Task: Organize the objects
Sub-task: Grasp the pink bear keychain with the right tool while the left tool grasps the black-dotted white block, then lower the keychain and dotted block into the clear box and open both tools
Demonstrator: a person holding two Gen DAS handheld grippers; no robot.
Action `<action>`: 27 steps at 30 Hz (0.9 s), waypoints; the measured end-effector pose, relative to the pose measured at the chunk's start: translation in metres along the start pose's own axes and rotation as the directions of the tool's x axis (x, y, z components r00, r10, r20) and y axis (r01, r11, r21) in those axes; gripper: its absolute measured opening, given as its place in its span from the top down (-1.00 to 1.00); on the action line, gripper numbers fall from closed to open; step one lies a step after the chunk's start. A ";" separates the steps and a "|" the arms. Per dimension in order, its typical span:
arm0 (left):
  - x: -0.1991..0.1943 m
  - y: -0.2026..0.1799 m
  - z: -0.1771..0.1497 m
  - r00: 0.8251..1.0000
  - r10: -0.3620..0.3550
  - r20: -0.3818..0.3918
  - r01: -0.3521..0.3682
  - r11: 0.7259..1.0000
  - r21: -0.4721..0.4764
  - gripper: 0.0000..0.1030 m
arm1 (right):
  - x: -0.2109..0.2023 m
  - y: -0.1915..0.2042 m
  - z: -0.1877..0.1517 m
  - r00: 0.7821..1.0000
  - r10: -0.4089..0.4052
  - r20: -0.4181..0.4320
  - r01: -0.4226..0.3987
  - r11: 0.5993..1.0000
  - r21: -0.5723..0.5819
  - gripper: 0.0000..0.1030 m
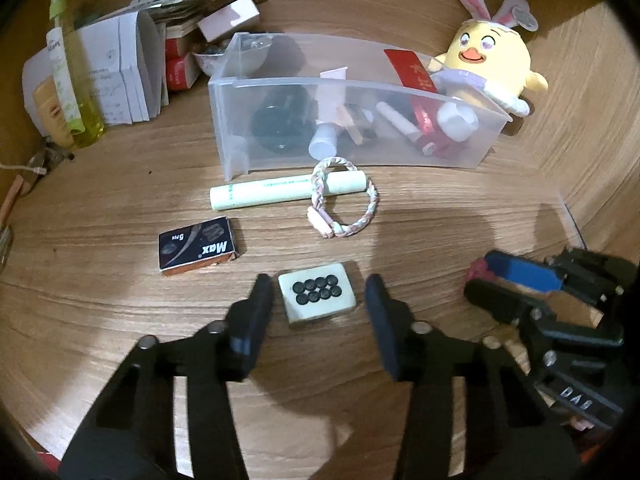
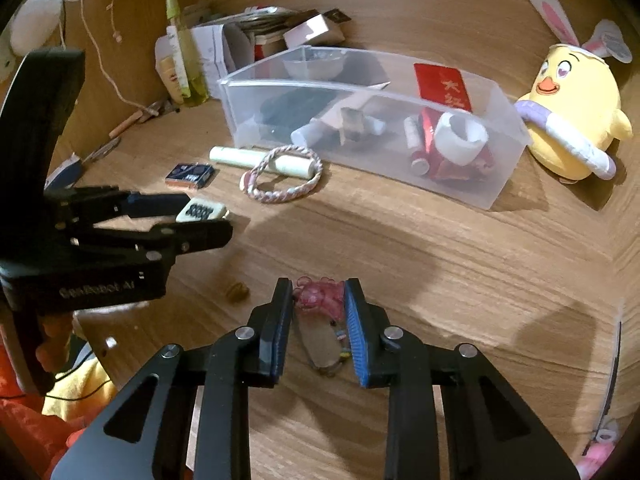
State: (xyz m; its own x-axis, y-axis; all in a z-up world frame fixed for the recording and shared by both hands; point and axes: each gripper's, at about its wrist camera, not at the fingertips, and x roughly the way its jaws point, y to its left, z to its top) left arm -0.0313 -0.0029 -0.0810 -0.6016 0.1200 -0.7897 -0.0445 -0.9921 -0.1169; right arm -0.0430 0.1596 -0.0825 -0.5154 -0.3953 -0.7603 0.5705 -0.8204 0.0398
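My left gripper [image 1: 318, 294] is open, its fingers on either side of a white mahjong tile [image 1: 317, 293] with black dots that lies on the wooden desk; it also shows in the right wrist view [image 2: 201, 211]. My right gripper [image 2: 319, 300] is shut on a pink translucent hair clip [image 2: 320, 300] near the desk surface. A clear plastic bin [image 1: 352, 120] holds several small items. In front of it lie a pale green tube [image 1: 280, 192], a braided pink bracelet [image 1: 344, 200] and a black "Max" box [image 1: 198, 246].
A yellow plush chick [image 1: 492, 60] with bunny ears sits right of the bin. Papers, boxes and a green bottle [image 1: 76, 80] crowd the back left corner. Wooden walls close in at the back and right. A small brown nut [image 2: 237, 292] lies on the desk.
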 end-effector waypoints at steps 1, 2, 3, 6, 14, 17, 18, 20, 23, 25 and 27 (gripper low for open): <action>0.000 0.000 0.000 1.000 0.002 0.002 -0.002 1.000 0.002 0.31 | -0.001 -0.002 0.002 1.000 -0.004 0.007 0.004 1.000 0.005 0.53; 0.000 0.000 0.001 1.000 0.002 0.002 -0.002 1.000 0.002 0.33 | -0.002 -0.003 0.004 1.000 -0.006 0.013 0.006 1.000 0.009 0.53; 0.000 0.001 0.001 1.000 0.001 0.002 -0.001 1.000 -0.003 0.33 | -0.004 -0.005 0.006 1.000 -0.009 0.021 0.009 1.000 0.015 0.53; 0.000 0.000 0.002 1.000 0.010 0.007 -0.010 1.000 -0.009 0.35 | -0.008 -0.011 0.011 0.999 -0.015 0.040 0.014 0.999 0.031 0.53; -0.017 0.004 0.012 0.998 0.005 0.063 -0.003 1.000 -0.030 0.35 | -0.023 -0.022 0.029 0.994 -0.029 0.110 0.022 0.998 0.063 0.53; -0.025 0.005 0.019 0.996 0.003 0.093 0.000 0.999 -0.033 0.35 | -0.030 -0.025 0.037 0.989 -0.038 0.144 0.027 0.997 0.075 0.53; -0.028 0.005 0.022 0.995 0.004 0.104 -0.001 0.999 -0.034 0.35 | -0.032 -0.026 0.038 0.988 -0.040 0.151 0.029 0.997 0.078 0.53; -0.032 0.006 0.027 0.993 0.003 0.122 0.002 0.999 -0.038 0.35 | -0.036 -0.029 0.043 0.984 -0.048 0.170 0.034 0.996 0.086 0.53; -0.039 0.008 0.034 0.989 0.003 0.148 0.004 0.999 -0.045 0.35 | -0.043 -0.033 0.050 0.978 -0.054 0.199 0.036 0.995 0.097 0.53; -0.043 0.009 0.039 0.986 -0.001 0.167 0.009 0.999 -0.047 0.35 | -0.048 -0.035 0.055 0.974 -0.063 0.218 0.041 0.994 0.103 0.53; -0.048 0.009 0.044 0.982 0.003 0.189 0.007 0.999 -0.048 0.35 | -0.052 -0.038 0.060 0.969 -0.068 0.237 0.043 0.993 0.108 0.53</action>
State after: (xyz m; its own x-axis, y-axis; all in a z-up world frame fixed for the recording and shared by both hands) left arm -0.0382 -0.0196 -0.0177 -0.7415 0.1087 -0.6621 -0.0103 -0.9885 -0.1508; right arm -0.0756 0.1865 -0.0055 -0.6895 -0.4255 -0.5862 0.4754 -0.8764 0.0770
